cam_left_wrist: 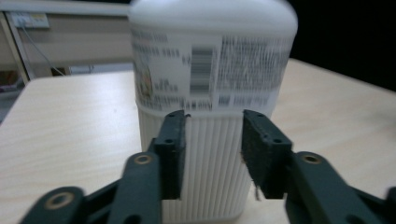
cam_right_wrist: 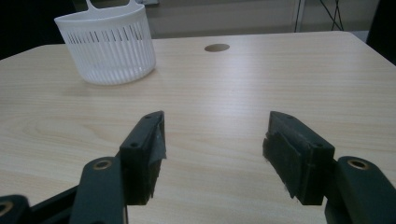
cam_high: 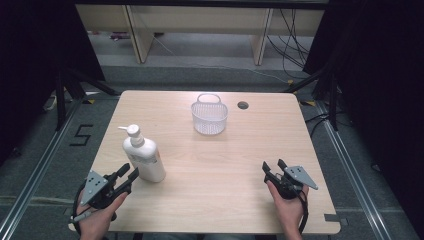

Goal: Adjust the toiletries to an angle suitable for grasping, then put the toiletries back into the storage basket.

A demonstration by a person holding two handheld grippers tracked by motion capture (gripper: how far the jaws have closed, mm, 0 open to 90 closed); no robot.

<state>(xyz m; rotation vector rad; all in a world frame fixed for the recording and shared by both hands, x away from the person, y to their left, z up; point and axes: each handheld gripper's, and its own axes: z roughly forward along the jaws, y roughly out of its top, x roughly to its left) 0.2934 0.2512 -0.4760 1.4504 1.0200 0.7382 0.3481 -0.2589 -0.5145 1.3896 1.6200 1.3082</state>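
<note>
A white pump bottle with a printed label stands upright on the left side of the wooden table. My left gripper is open right in front of its base, tips close to it. In the left gripper view the bottle looms just beyond the jaws of that gripper, which stand apart with nothing between them. A white slatted basket with a handle sits at the far middle. My right gripper rests open low at the near right; the right gripper view shows its jaws wide apart, with the basket far off to the left.
A round cable hole is in the tabletop beside the basket, also seen as a hole in the right gripper view. Bare wood lies between the bottle and the right gripper. Black stands and cables sit on the floor beyond the table.
</note>
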